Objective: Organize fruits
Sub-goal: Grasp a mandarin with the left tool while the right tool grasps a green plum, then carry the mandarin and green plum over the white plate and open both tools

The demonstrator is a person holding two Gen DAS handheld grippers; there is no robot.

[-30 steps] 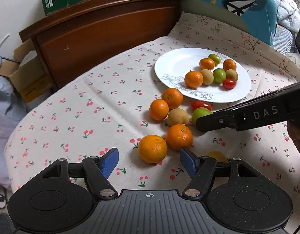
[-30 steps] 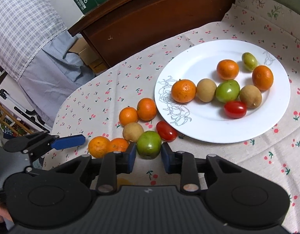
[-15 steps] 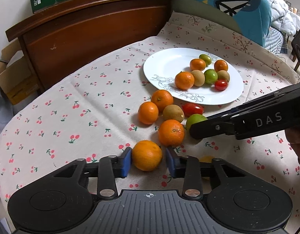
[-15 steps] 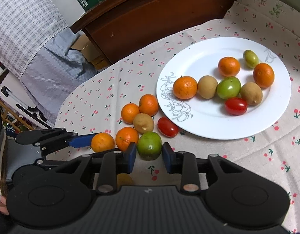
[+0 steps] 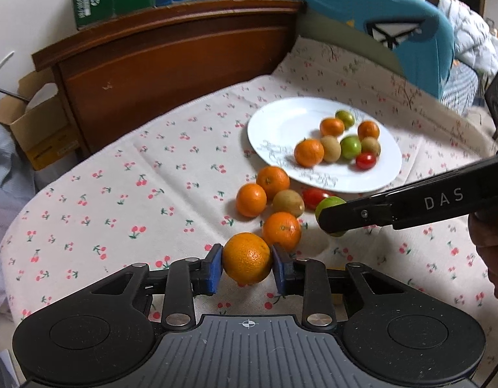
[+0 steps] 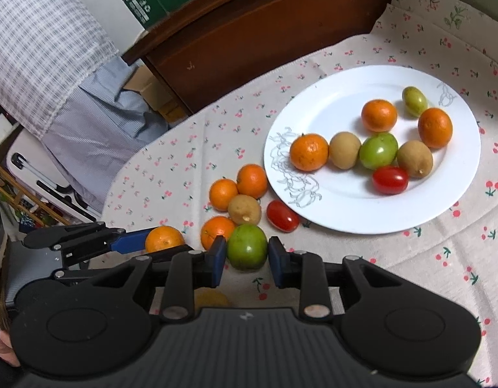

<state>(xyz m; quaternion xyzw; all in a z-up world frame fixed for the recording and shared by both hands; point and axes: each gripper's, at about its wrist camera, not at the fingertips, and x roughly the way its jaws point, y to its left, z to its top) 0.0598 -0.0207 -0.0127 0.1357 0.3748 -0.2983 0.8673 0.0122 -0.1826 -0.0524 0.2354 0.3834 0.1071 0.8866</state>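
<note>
Cherry-print cloth point(image 5: 145, 174) covers the tabletop in front of a dark wooden headboard point(image 5: 171, 55), with a white plate point(image 6: 342, 207) holding eight small fruits. Left gripper point(image 5: 247, 263), its jaws having just closed, pinches an orange point(image 5: 247, 258) well short of the plate; right gripper point(image 6: 245, 255) pinches a green fruit point(image 6: 247, 247) just below the plate's near-left rim. Loose oranges, a tan fruit point(image 6: 244, 208) and a red tomato point(image 6: 282, 216) lie between them and the plate.

- The left gripper point(image 5: 247, 266) has just closed on an orange point(image 5: 247, 258).
- The right gripper point(image 5: 333, 218) grips a green fruit point(image 5: 329, 203) near the white plate point(image 5: 281, 129).
</note>
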